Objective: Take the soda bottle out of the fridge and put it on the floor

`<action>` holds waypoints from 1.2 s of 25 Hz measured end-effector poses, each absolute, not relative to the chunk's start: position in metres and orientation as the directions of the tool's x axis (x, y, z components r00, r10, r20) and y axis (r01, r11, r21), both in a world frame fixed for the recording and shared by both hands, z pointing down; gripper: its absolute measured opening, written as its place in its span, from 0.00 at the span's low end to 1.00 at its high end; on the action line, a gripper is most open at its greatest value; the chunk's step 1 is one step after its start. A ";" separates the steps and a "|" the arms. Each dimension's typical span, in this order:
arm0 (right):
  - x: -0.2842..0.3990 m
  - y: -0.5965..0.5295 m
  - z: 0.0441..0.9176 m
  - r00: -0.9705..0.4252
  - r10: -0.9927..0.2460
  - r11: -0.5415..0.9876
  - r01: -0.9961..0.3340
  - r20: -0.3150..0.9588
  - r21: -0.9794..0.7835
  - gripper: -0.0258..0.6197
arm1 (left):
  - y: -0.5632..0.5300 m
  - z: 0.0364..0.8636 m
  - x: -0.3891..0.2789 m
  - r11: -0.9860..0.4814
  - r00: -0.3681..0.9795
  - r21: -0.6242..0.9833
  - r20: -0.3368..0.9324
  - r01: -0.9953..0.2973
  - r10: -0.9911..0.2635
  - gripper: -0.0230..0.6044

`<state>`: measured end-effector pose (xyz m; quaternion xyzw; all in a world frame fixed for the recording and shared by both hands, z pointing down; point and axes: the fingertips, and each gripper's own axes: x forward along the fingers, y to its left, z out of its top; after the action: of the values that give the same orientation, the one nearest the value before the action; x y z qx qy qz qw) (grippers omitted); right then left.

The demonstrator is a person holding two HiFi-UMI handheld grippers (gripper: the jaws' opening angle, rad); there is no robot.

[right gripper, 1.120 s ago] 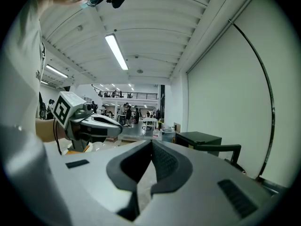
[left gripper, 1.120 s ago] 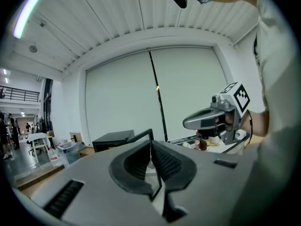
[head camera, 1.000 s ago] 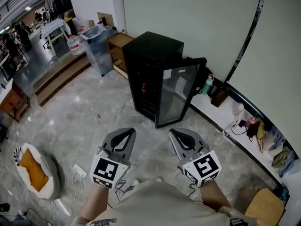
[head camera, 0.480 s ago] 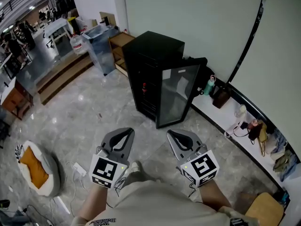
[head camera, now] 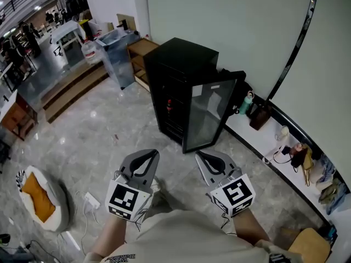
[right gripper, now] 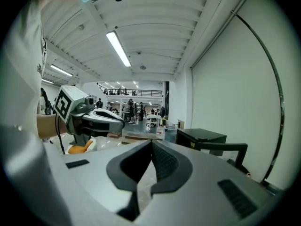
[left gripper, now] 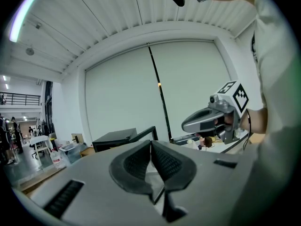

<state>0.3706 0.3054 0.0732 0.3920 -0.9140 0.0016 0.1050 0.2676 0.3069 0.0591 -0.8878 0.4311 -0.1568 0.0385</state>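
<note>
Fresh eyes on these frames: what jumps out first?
The black fridge stands against the wall at the head view's centre, its glass door swung open and a spot of red inside. Low in that view, the left gripper and right gripper sit side by side, jaws together and empty, well short of the fridge.

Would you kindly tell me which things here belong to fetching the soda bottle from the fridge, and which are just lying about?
For the job: black fridge, open glass door, red-marked bottle inside, left hand-held gripper, right hand-held gripper, floor.

Lying about: green bottle on the ledge, orange cushion, power strip, clear bin.
</note>
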 end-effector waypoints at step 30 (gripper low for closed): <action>0.217 0.034 0.106 -0.610 -0.727 0.655 -0.753 0.315 0.056 0.03 | 0.038 0.082 0.119 -0.680 0.626 -0.140 0.291 -0.720 -0.723 0.05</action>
<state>0.2165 0.0336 0.1064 0.4130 -0.8962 0.0413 0.1568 0.1189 0.0385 0.0823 -0.9016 0.4002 -0.1638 0.0051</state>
